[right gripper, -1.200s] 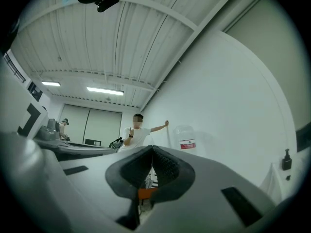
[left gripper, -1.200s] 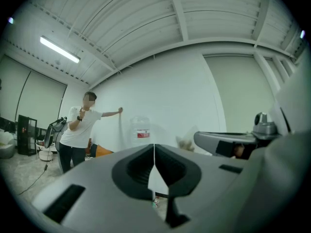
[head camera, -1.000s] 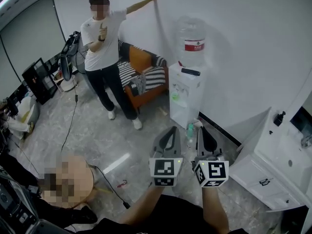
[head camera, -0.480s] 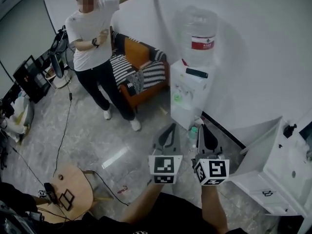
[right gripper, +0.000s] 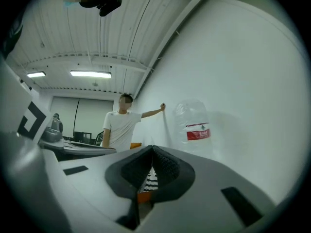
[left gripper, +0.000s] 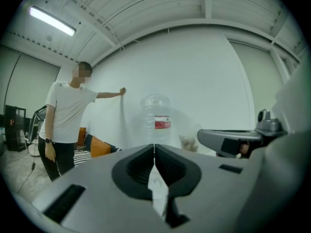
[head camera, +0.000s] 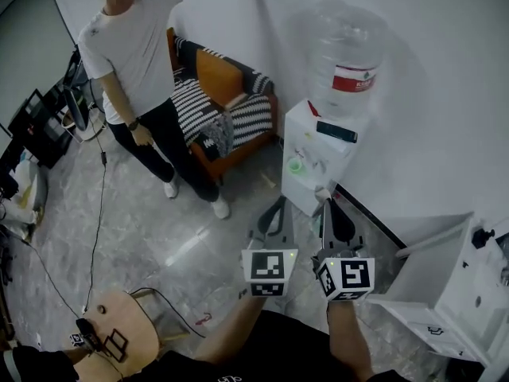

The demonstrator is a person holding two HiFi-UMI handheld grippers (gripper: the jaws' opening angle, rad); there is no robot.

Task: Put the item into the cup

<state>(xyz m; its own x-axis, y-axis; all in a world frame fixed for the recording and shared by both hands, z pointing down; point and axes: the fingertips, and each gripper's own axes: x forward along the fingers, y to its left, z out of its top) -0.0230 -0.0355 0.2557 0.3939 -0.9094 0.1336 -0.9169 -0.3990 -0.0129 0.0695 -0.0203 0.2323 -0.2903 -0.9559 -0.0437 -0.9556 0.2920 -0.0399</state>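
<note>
No cup and no loose item can be made out in any view. In the head view my left gripper (head camera: 279, 204) and my right gripper (head camera: 324, 204) are held side by side in the air, both pointing toward a white water dispenser (head camera: 322, 165). The left gripper (left gripper: 154, 147) has its jaws shut tip to tip with nothing between them. In the same way the right gripper (right gripper: 152, 149) is shut and empty. A small green part (head camera: 296, 165) shows on the dispenser's front; I cannot tell what it is.
A large water bottle (head camera: 347, 54) tops the dispenser, with a dark flat object (head camera: 336, 131) beside it. A person in a white T-shirt (head camera: 131, 50) stands by an orange sofa (head camera: 227, 106). A white cabinet (head camera: 465, 293) is at the right and a wooden stool (head camera: 119, 333) at the lower left.
The view has drawn nearer to the water dispenser, which now looms larger. The standing person has lowered one hand. Both grippers keep the same shut pose side by side.
</note>
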